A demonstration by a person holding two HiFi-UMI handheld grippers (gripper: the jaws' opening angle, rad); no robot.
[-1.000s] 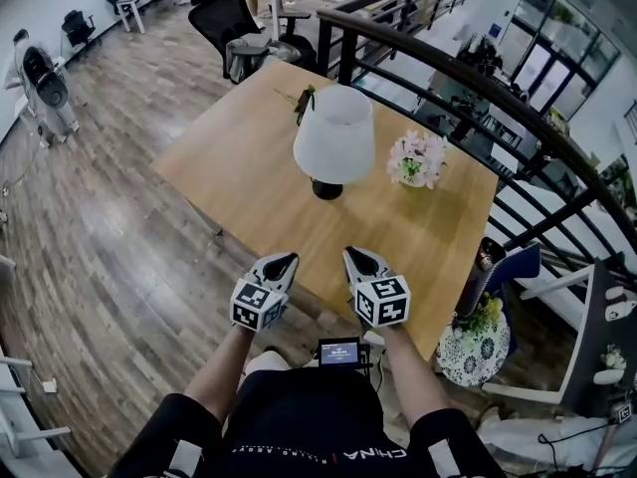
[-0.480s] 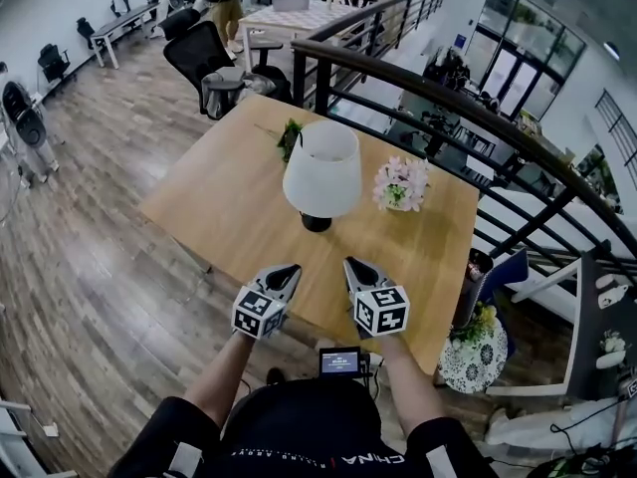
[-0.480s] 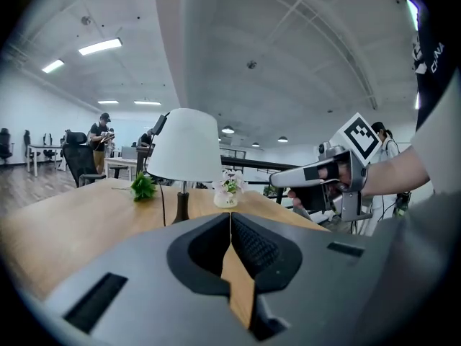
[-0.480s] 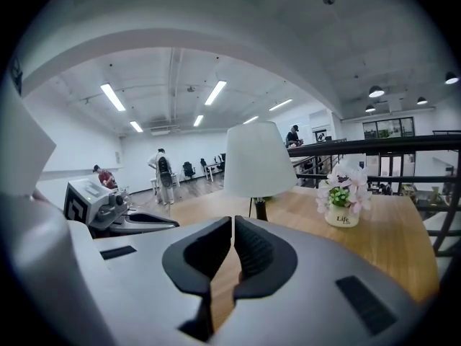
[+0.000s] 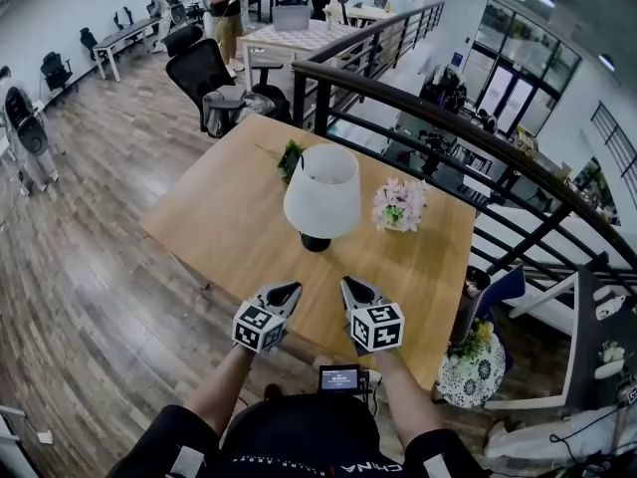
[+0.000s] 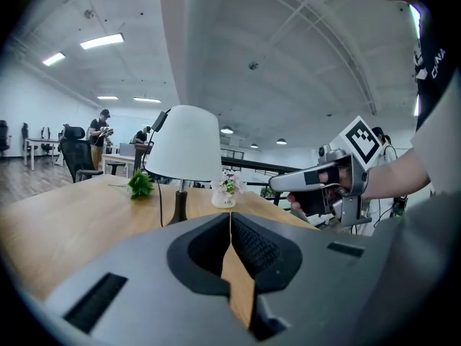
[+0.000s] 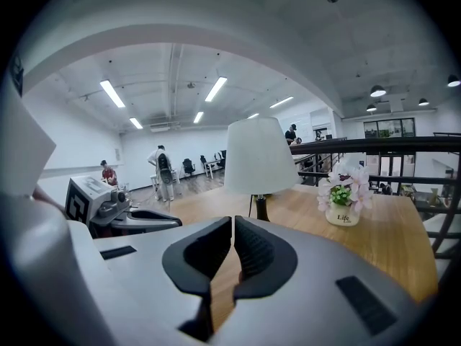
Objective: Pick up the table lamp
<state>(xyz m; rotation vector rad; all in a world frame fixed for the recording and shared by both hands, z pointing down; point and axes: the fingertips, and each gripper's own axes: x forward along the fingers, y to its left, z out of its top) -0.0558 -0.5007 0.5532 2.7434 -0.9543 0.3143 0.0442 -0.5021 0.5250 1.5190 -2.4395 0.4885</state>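
Note:
The table lamp (image 5: 321, 193) has a white shade and a dark stem and base, and stands upright near the middle of the wooden table (image 5: 214, 217). My left gripper (image 5: 289, 289) and right gripper (image 5: 349, 285) hover side by side over the table's near edge, short of the lamp's base and apart from it. Both point at the lamp. In the left gripper view the lamp (image 6: 183, 144) rises beyond the left gripper (image 6: 230, 225), whose jaws are shut and empty. The right gripper view has the lamp (image 7: 259, 157) ahead of the right gripper (image 7: 234, 229), also shut on nothing.
A small white pot of pink flowers (image 5: 398, 207) stands right of the lamp and a green sprig (image 5: 290, 159) lies behind it. A dark railing (image 5: 448, 118) runs along the table's far and right sides. An office chair (image 5: 204, 73) and people stand beyond.
Both grippers have come a little forward and up, closer to the lamp's base, and then held still. The head view has shifted. The lamp has not moved.

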